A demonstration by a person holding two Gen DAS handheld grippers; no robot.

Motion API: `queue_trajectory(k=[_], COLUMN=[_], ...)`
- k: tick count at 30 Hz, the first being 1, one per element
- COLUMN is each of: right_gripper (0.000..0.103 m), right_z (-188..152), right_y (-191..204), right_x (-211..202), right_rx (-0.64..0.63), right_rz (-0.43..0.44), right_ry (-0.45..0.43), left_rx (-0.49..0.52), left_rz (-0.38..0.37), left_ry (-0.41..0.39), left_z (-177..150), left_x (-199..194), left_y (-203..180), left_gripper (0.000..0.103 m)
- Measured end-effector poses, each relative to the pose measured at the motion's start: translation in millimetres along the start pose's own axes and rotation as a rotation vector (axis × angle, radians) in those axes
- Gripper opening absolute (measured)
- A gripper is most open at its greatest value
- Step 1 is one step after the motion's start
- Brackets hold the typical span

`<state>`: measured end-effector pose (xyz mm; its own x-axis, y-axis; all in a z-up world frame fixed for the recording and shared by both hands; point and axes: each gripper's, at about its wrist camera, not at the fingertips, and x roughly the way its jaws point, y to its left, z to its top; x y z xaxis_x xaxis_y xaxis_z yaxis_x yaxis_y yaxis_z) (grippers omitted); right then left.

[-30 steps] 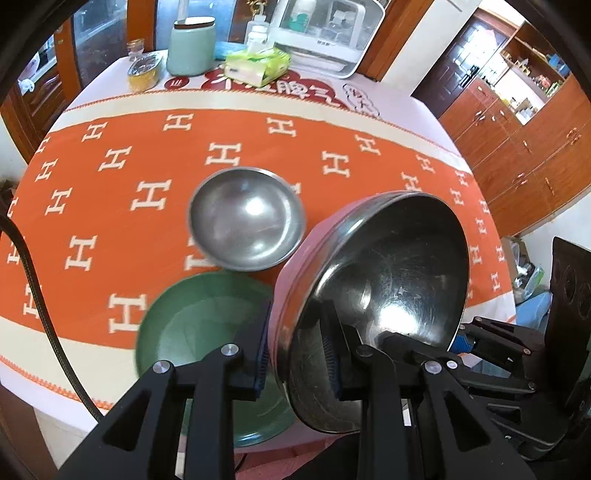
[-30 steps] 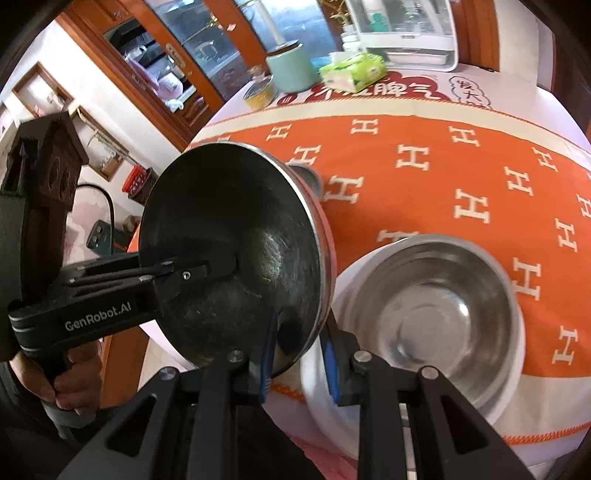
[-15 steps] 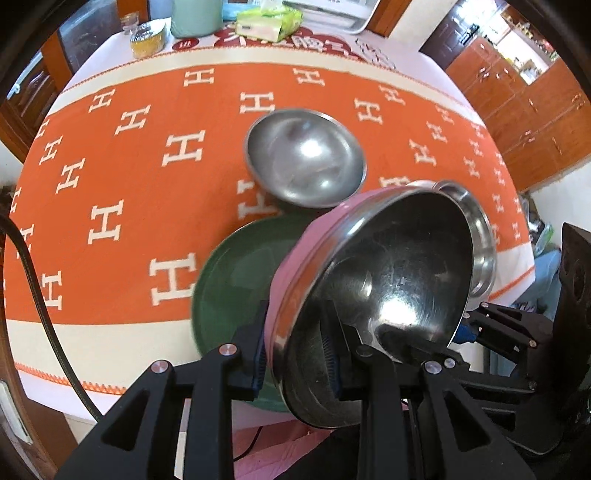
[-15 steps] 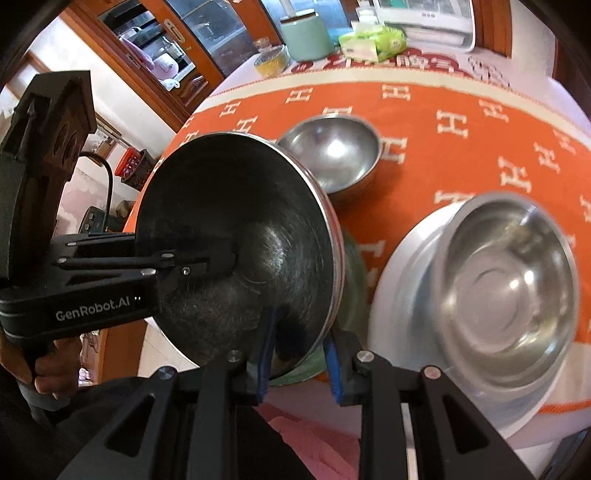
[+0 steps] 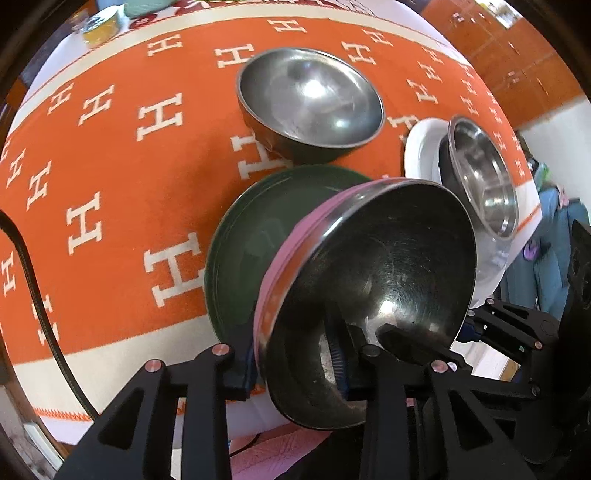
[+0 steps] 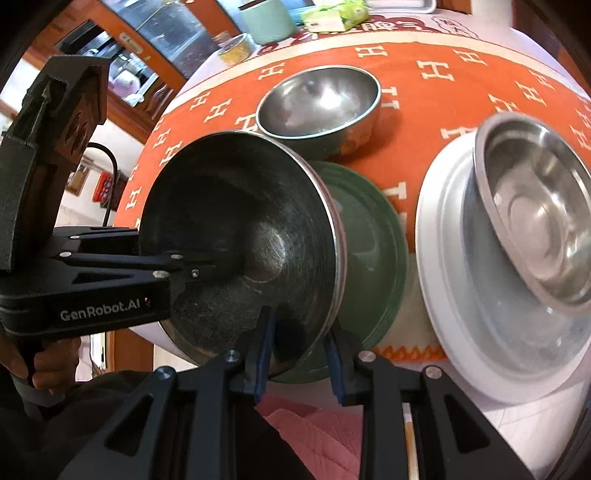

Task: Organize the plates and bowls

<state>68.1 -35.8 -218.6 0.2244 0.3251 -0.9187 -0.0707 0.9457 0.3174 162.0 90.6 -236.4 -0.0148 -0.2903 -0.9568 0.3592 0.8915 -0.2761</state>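
A steel bowl with a pink outside (image 5: pixel 373 280) (image 6: pixel 240 236) is tilted and held over the green plate (image 5: pixel 251 229) (image 6: pixel 373 254). My left gripper (image 5: pixel 295 365) is shut on its rim. My right gripper (image 6: pixel 299 350) is shut on the opposite rim. A second steel bowl (image 5: pixel 310 99) (image 6: pixel 321 103) stands on the orange cloth behind the plate. A third steel bowl (image 5: pixel 484 177) (image 6: pixel 535 203) sits in a white plate (image 5: pixel 421 147) (image 6: pixel 454 295) to the right.
An orange tablecloth with white H marks (image 5: pixel 110 147) covers the round table. A mint canister (image 6: pixel 266 22), a small jar (image 6: pixel 236 48) and a green packet (image 6: pixel 332 14) stand at the far edge. The near table edge lies just below the plates.
Both grippers have carried the pink-sided bowl forward and down toward the green plate. The table objects look larger and closer. Both grips are unchanged.
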Motion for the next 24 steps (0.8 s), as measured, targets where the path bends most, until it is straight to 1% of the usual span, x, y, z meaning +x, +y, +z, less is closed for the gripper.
queue_trajectory(k=[5, 10, 16, 17, 18, 20, 21, 24], right_gripper=[0.028, 0.028, 0.029, 0.029, 0.030, 0.034, 0.036, 0.036], right_z=[-6, -6, -4, -2, 0, 2, 4, 9], right_y=[-2, -3, 3, 3, 3, 2, 3, 2], right_x=[6, 7, 5, 4, 3, 1, 1, -3], right_rx=[0.061, 0.100, 0.107, 0.106, 0.105, 0.103, 0.102, 0.097], right_rz=[-0.010, -0.027, -0.052, -0.055, -0.061, -0.068, -0.072, -0.086], right_ry=[0.001, -0.011, -0.027, -0.030, -0.035, -0.041, -0.042, -0.051], left_rx=[0.048, 0.067, 0.077, 0.074, 0.072, 0.068, 0.066, 0.056], left_rz=[-0.010, -0.023, -0.036, -0.038, -0.039, -0.042, -0.044, -0.046], left_ry=[0.027, 0.032, 0.020, 0.016, 0.011, -0.001, -0.006, -0.027], left_z=[3, 6, 12, 14, 14, 16, 17, 19], left_x=[10, 14, 12, 11, 9, 4, 2, -3], left_y=[0, -1, -1, 0, 2, 5, 6, 9], left_gripper=[0.033, 0.034, 0.036, 0.038, 0.042, 0.044, 0.044, 0.045])
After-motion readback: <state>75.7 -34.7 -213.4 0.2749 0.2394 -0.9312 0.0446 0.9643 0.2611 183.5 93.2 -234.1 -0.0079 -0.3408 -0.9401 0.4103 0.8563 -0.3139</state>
